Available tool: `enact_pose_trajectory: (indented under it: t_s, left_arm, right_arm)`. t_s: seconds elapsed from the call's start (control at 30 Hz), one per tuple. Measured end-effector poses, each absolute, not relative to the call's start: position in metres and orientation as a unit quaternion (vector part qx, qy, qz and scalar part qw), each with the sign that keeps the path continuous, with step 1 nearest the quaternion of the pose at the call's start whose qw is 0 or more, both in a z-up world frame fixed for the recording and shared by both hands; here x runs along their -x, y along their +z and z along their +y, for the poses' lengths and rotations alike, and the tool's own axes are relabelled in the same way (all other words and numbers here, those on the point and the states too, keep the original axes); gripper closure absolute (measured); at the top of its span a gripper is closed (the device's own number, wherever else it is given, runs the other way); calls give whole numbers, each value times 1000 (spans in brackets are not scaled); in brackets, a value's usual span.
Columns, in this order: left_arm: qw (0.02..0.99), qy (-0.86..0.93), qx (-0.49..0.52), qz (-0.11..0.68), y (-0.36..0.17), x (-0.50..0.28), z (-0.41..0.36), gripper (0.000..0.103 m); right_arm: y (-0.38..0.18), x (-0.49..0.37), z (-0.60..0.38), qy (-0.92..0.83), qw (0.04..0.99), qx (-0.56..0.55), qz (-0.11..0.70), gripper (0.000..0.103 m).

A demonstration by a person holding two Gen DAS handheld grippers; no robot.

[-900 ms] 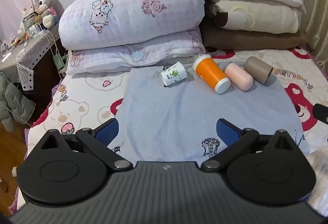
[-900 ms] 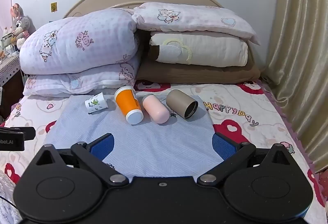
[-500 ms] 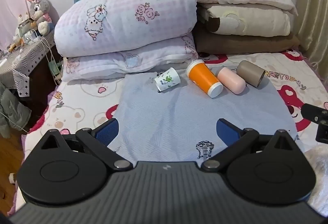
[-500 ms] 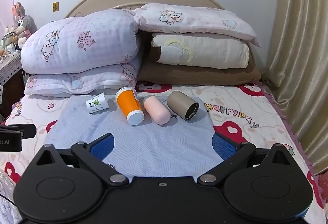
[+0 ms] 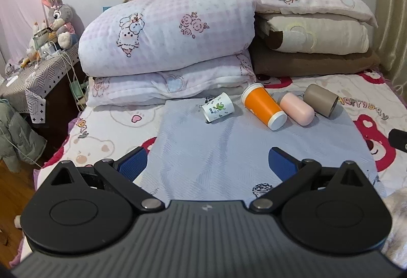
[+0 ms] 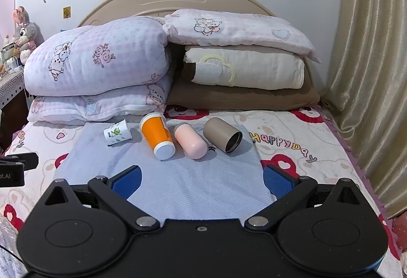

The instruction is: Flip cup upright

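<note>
Several cups lie on their sides on a pale blue cloth (image 5: 223, 148) on the bed: a small white paper cup with a green print (image 5: 218, 107), an orange cup with a white base (image 5: 264, 106), a pink cup (image 5: 297, 110) and a taupe cup (image 5: 321, 99). The same cups show in the right wrist view: white (image 6: 117, 132), orange (image 6: 157, 135), pink (image 6: 190, 141), taupe with its dark mouth toward me (image 6: 223, 134). My left gripper (image 5: 207, 163) is open and empty, well short of the cups. My right gripper (image 6: 202, 180) is open and empty, also short of them.
Stacked pillows and folded quilts (image 5: 165, 31) stand right behind the cups against the headboard. A cluttered bedside table (image 5: 30, 71) with a plush rabbit is at the left. A curtain (image 6: 368, 74) hangs at the right. The left gripper's body (image 6: 15, 168) shows at the right view's left edge.
The left wrist view has tilted up and drawn back slightly, so the cups sit lower and farther. The right gripper barely moved. Both stay open.
</note>
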State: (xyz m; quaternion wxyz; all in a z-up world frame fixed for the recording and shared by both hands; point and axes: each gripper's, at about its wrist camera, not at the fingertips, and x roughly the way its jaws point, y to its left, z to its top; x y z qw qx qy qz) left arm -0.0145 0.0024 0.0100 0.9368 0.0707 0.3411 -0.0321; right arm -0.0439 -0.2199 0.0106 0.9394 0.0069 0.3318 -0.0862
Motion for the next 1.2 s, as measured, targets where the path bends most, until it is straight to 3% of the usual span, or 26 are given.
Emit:
enact_pose_trajectory:
  t_s: [1.2]
  left_arm:
    - [942,-39,-33,333,11,15,18,0]
  right_arm:
    - [14,44,-214,-78,944,-7,321,0]
